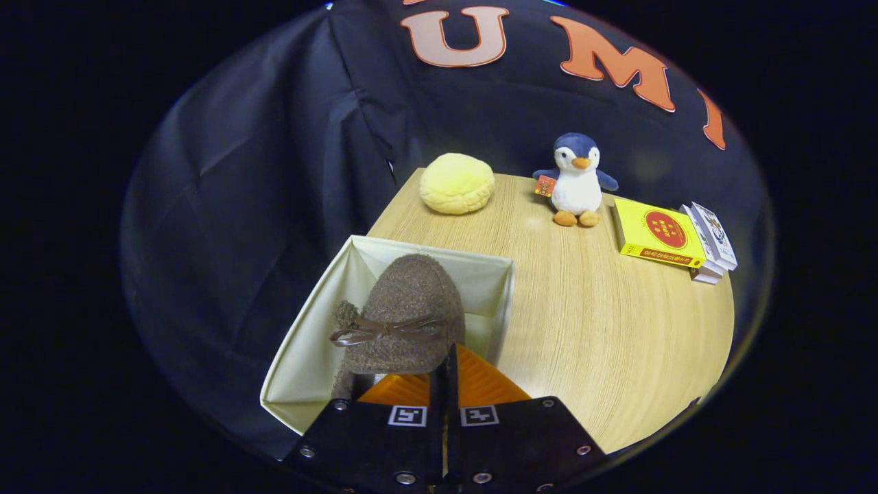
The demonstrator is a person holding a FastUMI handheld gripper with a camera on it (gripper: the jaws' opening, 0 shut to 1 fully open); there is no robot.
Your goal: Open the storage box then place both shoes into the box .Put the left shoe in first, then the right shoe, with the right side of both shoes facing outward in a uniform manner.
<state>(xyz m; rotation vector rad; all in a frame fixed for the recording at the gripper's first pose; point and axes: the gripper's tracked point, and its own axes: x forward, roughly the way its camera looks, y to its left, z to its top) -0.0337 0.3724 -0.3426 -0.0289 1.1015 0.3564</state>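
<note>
no writing can be read on the yellow book [657, 235] or the two small boxes [713, 240]. the gripper [444, 363] has its fingers nearly together, pinching the heel of one brown shoe [408, 312] just ahead, over the open storage box [309, 350]. one penguin toy [577, 180] and one yellow cushion [457, 183] stand beyond on the table [603, 329].

Shoe [405, 315] filling box [309, 357] (perhaps half)

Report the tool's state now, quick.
Tool: closed, fingers pinched on the rear edge of the brown fuzzy shoe, holding it over the open cream storage box.
</note>
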